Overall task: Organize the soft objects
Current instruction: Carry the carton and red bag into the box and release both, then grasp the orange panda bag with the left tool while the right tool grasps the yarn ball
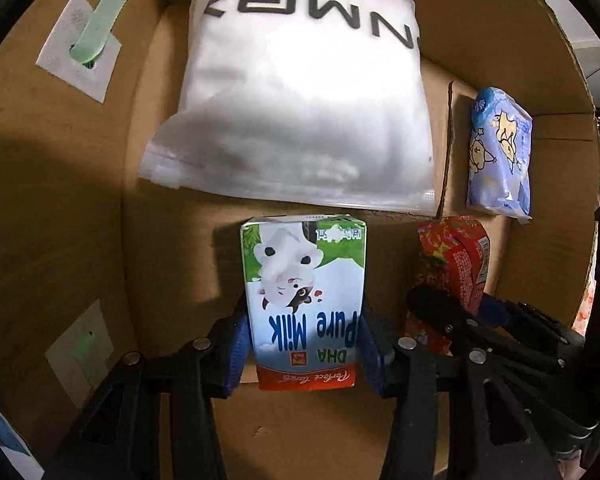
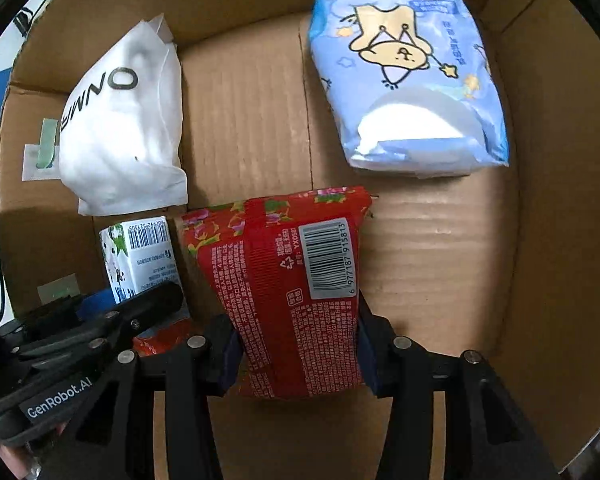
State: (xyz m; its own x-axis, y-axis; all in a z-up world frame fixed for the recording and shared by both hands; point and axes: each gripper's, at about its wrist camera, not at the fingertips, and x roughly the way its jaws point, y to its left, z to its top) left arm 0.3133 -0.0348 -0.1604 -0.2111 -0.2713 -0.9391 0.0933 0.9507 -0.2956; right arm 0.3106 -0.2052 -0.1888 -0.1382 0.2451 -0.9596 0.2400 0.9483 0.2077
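Both grippers are inside a cardboard box (image 1: 60, 200). My left gripper (image 1: 304, 344) is shut on a small milk carton (image 1: 304, 296) with a cow picture, held just above the box floor. My right gripper (image 2: 300, 344) is shut on a red flowered tissue pack (image 2: 292, 288), right beside the carton (image 2: 140, 256). The red pack also shows in the left wrist view (image 1: 456, 264), with the right gripper (image 1: 460, 320) on it. A white lettered plastic bag (image 1: 296, 96) lies at the back left. A blue cartoon tissue pack (image 2: 408, 92) lies at the back right.
The box walls (image 2: 560, 200) close in on all sides. White labels with green tape (image 1: 88, 40) are stuck on the left wall. Bare cardboard floor (image 2: 432, 248) shows between the red pack and the right wall, and below both grippers.
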